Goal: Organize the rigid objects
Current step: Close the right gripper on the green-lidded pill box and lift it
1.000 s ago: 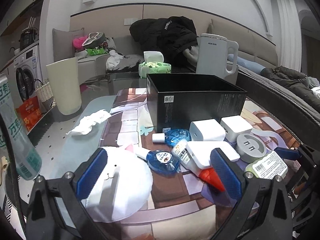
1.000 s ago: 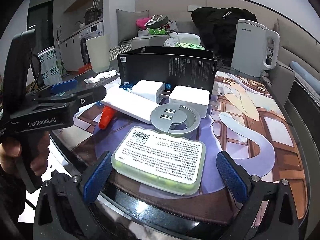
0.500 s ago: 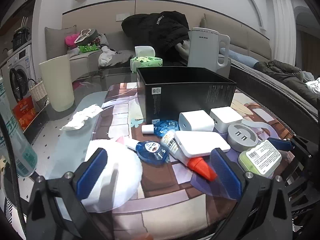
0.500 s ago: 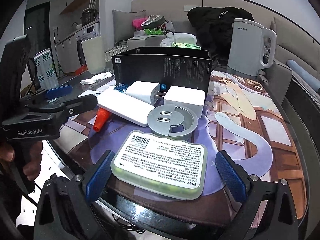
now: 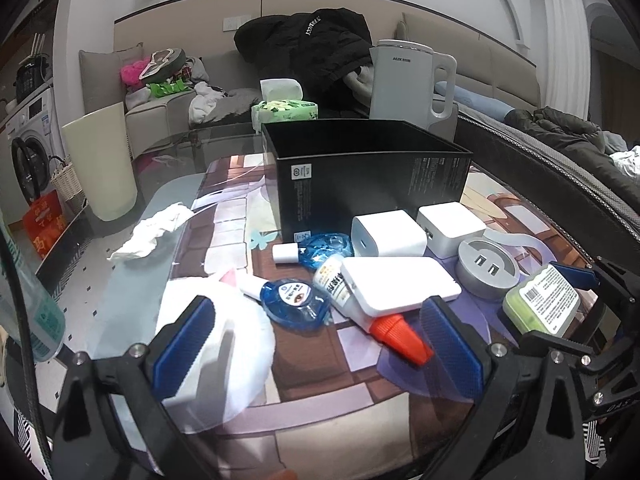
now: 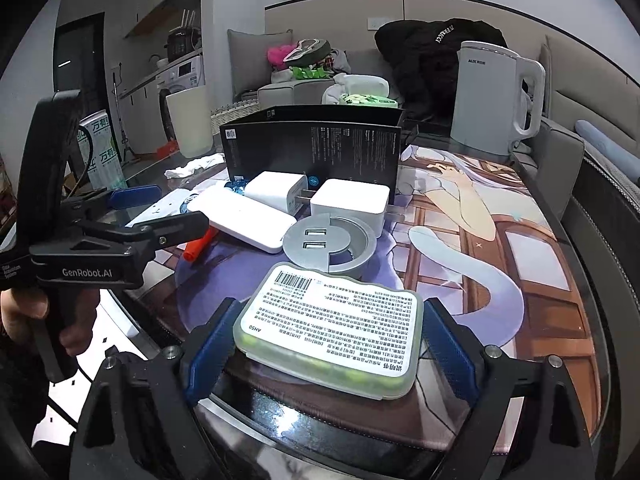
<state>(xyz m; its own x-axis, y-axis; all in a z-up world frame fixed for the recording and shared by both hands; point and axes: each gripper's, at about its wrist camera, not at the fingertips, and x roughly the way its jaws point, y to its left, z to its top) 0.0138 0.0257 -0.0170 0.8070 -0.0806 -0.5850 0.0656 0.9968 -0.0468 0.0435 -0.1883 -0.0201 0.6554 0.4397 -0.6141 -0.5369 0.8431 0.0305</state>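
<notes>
Right wrist view gives me the clearest read: my right gripper (image 6: 326, 346) is closing around the green pill case (image 6: 330, 330), which lies flat on the printed desk mat (image 6: 520, 264) at the near edge of the glass table (image 6: 132, 178), label up. The blue pads sit just beside its two short ends and I cannot see them pressing on it, so I do not count it as gripped. Just beyond the case sits the round grey USB hub (image 6: 330, 246), and behind that the two white chargers (image 6: 316, 196) side by side, in front of the open black box (image 6: 316, 148). A white power bank (image 6: 244, 218) lies to the left of the hub, with the orange cap of a glue bottle (image 6: 198, 246) poking out below it. A white electric kettle (image 6: 496, 98) stands at the far right of the table.

From the left wrist view, my left gripper (image 5: 316, 344) hovers wide open with nothing between its pads, above the mat near the glue bottle and the blue correction tape (image 5: 294, 300). A second blue correction tape (image 5: 324, 246) lies closer to the box. I see a crumpled tissue (image 5: 150, 232) on the bare glass to the left, and a cream bin (image 5: 100, 164) past it
</notes>
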